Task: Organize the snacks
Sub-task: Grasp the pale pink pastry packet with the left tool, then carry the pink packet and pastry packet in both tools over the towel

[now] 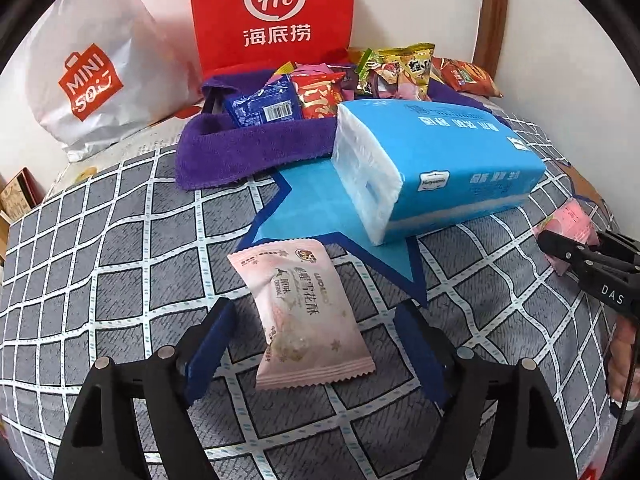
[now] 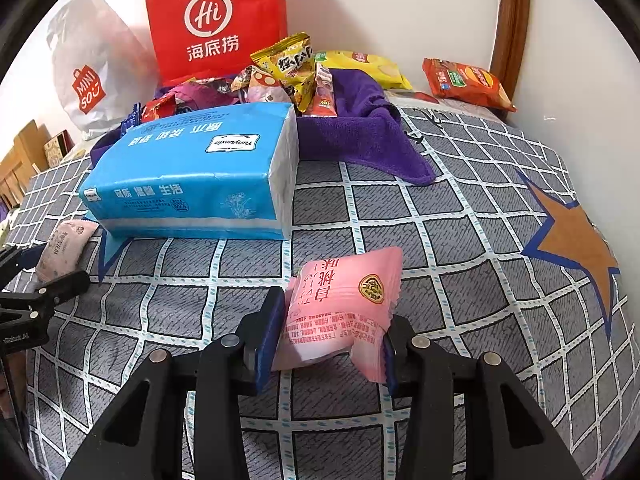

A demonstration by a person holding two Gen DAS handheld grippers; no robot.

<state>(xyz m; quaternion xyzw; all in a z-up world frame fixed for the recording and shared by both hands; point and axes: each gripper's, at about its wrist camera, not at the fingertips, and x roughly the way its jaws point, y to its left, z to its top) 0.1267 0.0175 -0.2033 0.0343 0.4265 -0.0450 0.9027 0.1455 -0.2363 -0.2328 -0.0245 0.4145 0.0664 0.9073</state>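
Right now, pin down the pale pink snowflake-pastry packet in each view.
Left wrist view: the pale pink packet lies low in the middle, between the open fingers of the left tool.
Right wrist view: the same packet sits at the far left edge, partly hidden.
Shared landmark: the blue tissue pack, just beyond the packet in both.

Pretty even indoor light, bright enough — colours pop, nothing dim. The red bag throws a soft shadow to its right on the wall. Slight sheen on the blue tissue pack. Heavy fisheye bend, black vignette in the corners — centres sharp, edges a bit smeared and soft.
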